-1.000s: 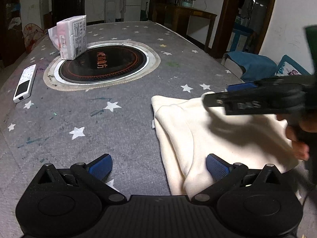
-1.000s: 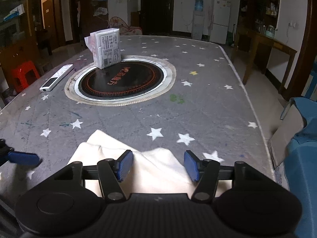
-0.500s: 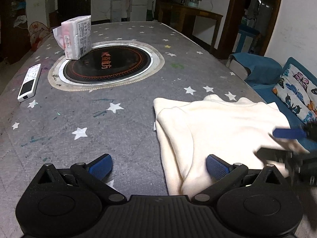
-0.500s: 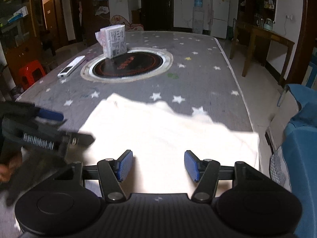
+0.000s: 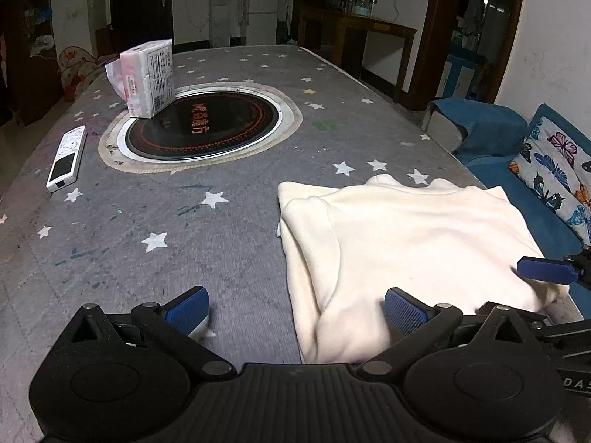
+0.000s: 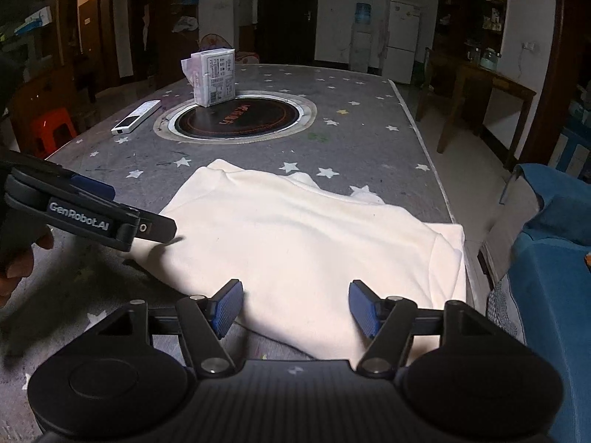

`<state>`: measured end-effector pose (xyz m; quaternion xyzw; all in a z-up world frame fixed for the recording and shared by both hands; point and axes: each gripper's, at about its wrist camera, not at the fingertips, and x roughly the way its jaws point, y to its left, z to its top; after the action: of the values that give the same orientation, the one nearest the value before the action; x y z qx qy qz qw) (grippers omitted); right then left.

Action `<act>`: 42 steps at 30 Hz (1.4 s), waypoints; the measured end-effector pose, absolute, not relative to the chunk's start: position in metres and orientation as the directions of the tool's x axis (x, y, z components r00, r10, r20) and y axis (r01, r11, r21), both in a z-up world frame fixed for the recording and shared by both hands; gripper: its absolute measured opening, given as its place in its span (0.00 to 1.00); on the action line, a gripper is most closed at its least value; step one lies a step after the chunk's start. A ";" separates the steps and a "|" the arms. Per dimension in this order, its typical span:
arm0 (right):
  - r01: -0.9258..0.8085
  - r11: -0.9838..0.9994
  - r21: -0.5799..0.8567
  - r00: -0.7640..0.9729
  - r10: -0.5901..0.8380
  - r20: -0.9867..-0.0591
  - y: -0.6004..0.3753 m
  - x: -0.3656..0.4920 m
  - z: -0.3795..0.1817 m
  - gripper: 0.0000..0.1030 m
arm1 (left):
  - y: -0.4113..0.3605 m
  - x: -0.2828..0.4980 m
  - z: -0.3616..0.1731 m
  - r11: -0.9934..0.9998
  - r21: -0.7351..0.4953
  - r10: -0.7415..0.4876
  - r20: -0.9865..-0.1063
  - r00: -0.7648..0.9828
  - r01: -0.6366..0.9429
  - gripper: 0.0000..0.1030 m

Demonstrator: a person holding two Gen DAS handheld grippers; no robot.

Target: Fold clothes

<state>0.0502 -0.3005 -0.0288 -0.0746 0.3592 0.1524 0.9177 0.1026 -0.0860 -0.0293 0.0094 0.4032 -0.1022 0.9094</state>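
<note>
A cream garment (image 5: 406,236) lies folded flat on the grey star-patterned table (image 5: 184,236), near the table's front right corner; it also shows in the right wrist view (image 6: 303,236). My left gripper (image 5: 293,310) is open and empty, its jaws straddling the garment's near left edge just above the cloth. My right gripper (image 6: 295,308) is open and empty over the garment's near edge. The right gripper's blue fingertip (image 5: 546,271) shows at the garment's right corner in the left wrist view. The left gripper's body (image 6: 85,214) shows at the left in the right wrist view.
A round black induction hob (image 5: 201,129) is set in the table's middle. A tissue pack (image 5: 147,77) stands on its far left rim, and a white remote (image 5: 66,157) lies left of it. A blue sofa with a butterfly cushion (image 5: 554,170) stands along the table's right edge.
The right gripper has pulled back from over the far part of the garment to its near right edge. The left gripper has barely moved. The garment lies as before.
</note>
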 end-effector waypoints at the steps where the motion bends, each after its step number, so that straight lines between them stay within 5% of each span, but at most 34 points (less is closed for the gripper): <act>1: -0.325 0.946 -0.021 0.697 0.224 -0.681 -0.301 0.048 -0.029 0.65 | -0.087 0.100 -0.029 0.979 -0.062 -0.176 -0.734 0.657 0.193 1.00; 42: -0.223 0.974 0.043 0.711 0.193 -0.676 -0.301 -0.003 -0.036 0.74 | -0.106 0.049 -0.028 0.977 -0.021 -0.162 -0.722 0.673 0.212 1.00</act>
<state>-0.0034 -0.3006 -0.0359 -0.0208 0.3631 0.1125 0.9247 0.0493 -0.1059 -0.0284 0.0321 0.3915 -0.1021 0.9139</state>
